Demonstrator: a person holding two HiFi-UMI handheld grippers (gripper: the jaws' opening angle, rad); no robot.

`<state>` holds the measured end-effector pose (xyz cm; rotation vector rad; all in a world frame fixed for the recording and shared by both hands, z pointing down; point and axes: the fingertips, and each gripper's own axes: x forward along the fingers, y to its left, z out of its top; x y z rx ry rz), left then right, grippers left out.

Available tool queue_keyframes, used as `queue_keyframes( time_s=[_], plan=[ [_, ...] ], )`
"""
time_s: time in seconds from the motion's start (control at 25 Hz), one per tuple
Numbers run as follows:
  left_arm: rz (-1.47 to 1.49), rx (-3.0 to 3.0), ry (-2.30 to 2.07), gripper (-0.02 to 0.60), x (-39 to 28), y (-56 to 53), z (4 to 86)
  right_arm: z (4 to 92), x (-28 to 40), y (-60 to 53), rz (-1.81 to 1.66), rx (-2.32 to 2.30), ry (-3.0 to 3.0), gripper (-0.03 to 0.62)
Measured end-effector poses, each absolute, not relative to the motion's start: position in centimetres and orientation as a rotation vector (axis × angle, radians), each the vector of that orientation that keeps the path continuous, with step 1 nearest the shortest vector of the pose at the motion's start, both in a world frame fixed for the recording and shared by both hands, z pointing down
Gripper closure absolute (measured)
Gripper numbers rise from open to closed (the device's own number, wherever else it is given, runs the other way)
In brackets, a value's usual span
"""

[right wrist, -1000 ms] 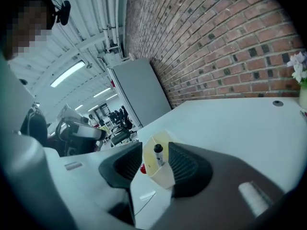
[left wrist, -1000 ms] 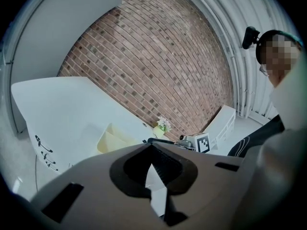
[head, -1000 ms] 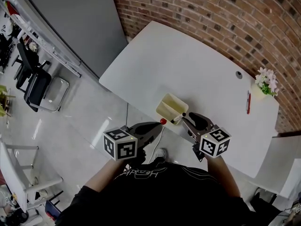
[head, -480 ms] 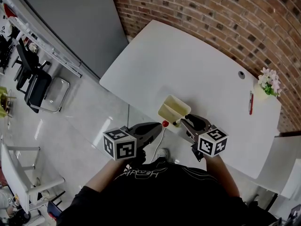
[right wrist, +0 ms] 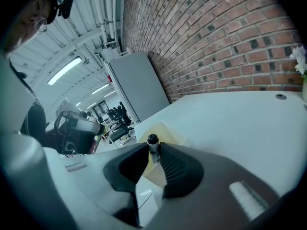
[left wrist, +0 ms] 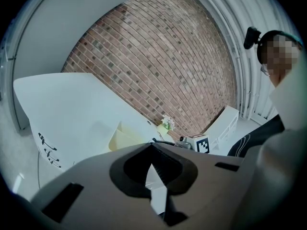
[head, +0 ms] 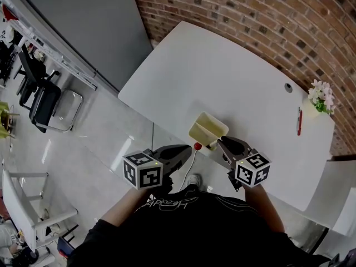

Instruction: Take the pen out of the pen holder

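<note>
Pale yellow pen holder (right wrist: 165, 128) on white worktop (head: 222, 77) just beyond right gripper (right wrist: 154, 146), its fingers closing on black-capped pen (right wrist: 152, 139) standing in holder, left gripper (left wrist: 152, 145) fingers clenched, empty.

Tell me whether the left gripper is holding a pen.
No, the left gripper has its jaws together at the tips, nothing between them.

Only the pen's (right wrist: 152, 140) dark top shows between the closing right tongs (right wrist: 152, 148). The rest of it is hidden behind them. Far right on the surface (head: 233, 77), a red item (head: 299, 121) is too small to name.
</note>
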<state>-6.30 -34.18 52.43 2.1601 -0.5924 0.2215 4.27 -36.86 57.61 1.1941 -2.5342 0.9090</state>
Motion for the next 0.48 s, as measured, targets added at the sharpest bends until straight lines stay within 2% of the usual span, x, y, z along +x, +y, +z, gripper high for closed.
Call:
queue_keyframes(
  time_s=[0.48],
  plan=[
    [0.265,2.157,-0.602,0.578,-6.3,-33.0,53.1,57.5,4.4,-37.0,0.896,1.226,-2.545,0.520]
  ],
)
